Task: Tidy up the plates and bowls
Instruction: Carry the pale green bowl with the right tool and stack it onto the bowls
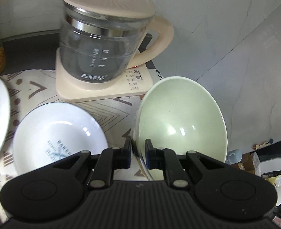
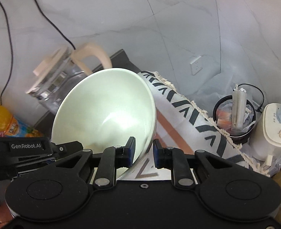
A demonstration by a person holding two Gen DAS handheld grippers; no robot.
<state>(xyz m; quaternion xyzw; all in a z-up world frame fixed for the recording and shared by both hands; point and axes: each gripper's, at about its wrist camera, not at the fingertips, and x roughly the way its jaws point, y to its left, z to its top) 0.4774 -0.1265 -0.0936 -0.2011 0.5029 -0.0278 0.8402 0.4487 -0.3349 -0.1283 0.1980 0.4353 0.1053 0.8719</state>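
kettle blocking behind, wall close right

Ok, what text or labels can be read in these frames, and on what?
"方利达": kettle glass.
"BAKED": white plate; print below blurred.
"GenRobot.AI": left gripper body.
Kettle scale marks, kettle base buttons, snack bag: too small or blurred.
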